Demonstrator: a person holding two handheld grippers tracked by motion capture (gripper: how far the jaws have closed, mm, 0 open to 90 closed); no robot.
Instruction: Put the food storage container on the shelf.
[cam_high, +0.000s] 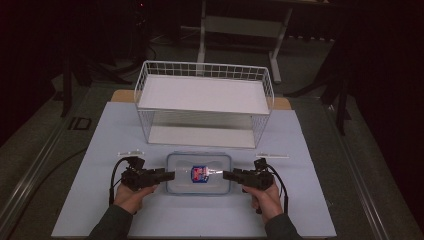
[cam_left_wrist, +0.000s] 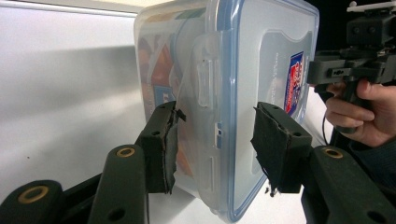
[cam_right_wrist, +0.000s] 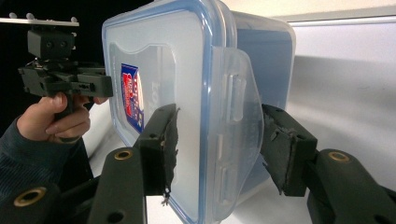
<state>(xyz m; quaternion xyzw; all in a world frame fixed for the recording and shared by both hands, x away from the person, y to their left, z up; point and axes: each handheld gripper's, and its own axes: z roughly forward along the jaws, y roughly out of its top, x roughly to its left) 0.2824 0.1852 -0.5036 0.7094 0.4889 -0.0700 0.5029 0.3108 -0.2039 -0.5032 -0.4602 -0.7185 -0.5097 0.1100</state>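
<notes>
Both grippers are at the lidded plastic container (cam_high: 199, 174), one on each short end. Left gripper (cam_left_wrist: 215, 140): jaws spread wide, straddling the end latch flap (cam_left_wrist: 205, 79), pads not touching, nothing held. Right gripper (cam_right_wrist: 217, 142): same, open around its latch (cam_right_wrist: 236, 98). Risk: if a pad lands on the flap rather than the rim, the clip could pop open. Uneven closing could skew the box toward the wire rack (cam_high: 205, 102) beyond the jaws.

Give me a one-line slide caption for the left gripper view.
Left gripper, jaws open, straddles the side latch of a clear blue-rimmed plastic food box on a white table.
</notes>
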